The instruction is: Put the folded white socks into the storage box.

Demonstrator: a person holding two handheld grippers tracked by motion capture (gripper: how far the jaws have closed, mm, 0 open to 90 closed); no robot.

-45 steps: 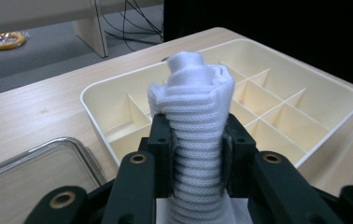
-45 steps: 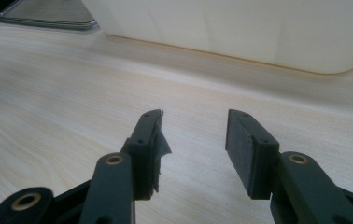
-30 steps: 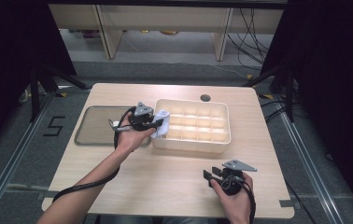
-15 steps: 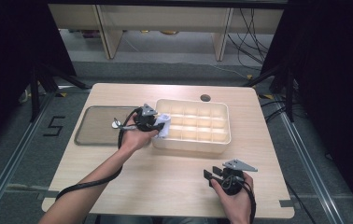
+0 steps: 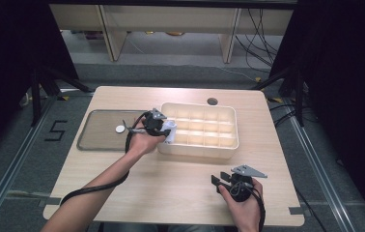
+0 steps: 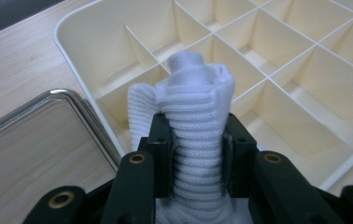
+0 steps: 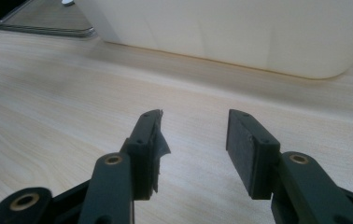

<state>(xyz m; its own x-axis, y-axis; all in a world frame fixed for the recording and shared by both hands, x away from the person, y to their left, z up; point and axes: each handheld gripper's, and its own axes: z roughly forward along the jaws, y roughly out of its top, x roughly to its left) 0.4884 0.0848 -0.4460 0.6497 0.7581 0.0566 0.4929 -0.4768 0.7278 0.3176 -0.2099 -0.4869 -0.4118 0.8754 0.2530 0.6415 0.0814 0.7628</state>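
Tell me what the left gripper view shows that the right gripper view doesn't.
Left gripper view: a rolled white cloth clamped between its jaws, over the divided compartments inside the cream organizer box. Right gripper view: its own open, empty jaws above bare wooden table, and the box's plain outer wall from the side. Both share the box, the table and an edge of the metal tray.

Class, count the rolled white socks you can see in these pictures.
1. The rolled white sock is clamped in the left gripper, above the divided cream box's left edge. Others may be hidden.
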